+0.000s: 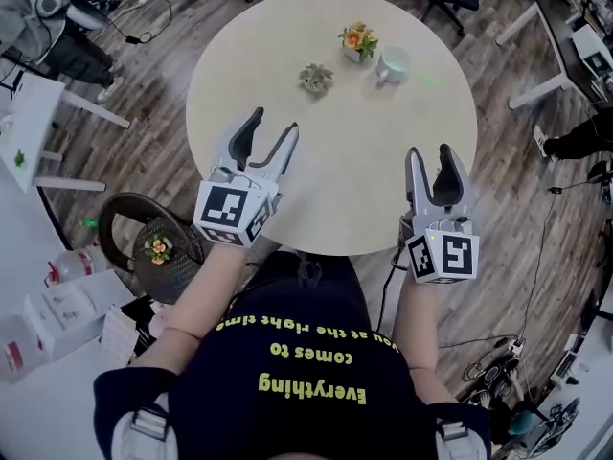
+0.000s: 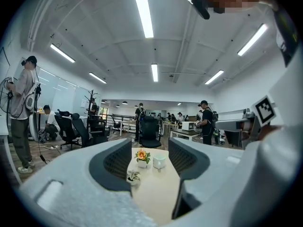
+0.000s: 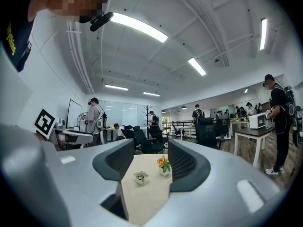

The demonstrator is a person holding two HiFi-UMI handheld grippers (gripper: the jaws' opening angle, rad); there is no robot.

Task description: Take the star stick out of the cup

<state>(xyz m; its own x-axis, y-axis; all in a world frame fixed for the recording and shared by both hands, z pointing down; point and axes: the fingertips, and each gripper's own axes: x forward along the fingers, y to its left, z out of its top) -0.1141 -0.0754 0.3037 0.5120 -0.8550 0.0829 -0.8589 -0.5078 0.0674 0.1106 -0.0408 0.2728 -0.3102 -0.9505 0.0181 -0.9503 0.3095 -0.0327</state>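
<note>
head view: the white cup (image 1: pixel 394 63) stands upright, mouth up, at the far right of the round table (image 1: pixel 287 199), just beside a potted orange flower (image 1: pixel 357 41); its contents are too small to tell. the left tool (image 1: pixel 273 123) and right tool (image 1: pixel 429 151) hover near, well apart from it.
left gripper view: jaws spread, empty.
right gripper view: jaws spread, empty.

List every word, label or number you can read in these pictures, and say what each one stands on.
"Everything comes to you at the right time": yellow print on the person's dark shirt, upside down in the head view.
Marker cubes on the left gripper and right gripper: black-and-white patterns, no words.
Red print on the white boxes: too small to read.
Cup: no print seen.
</note>
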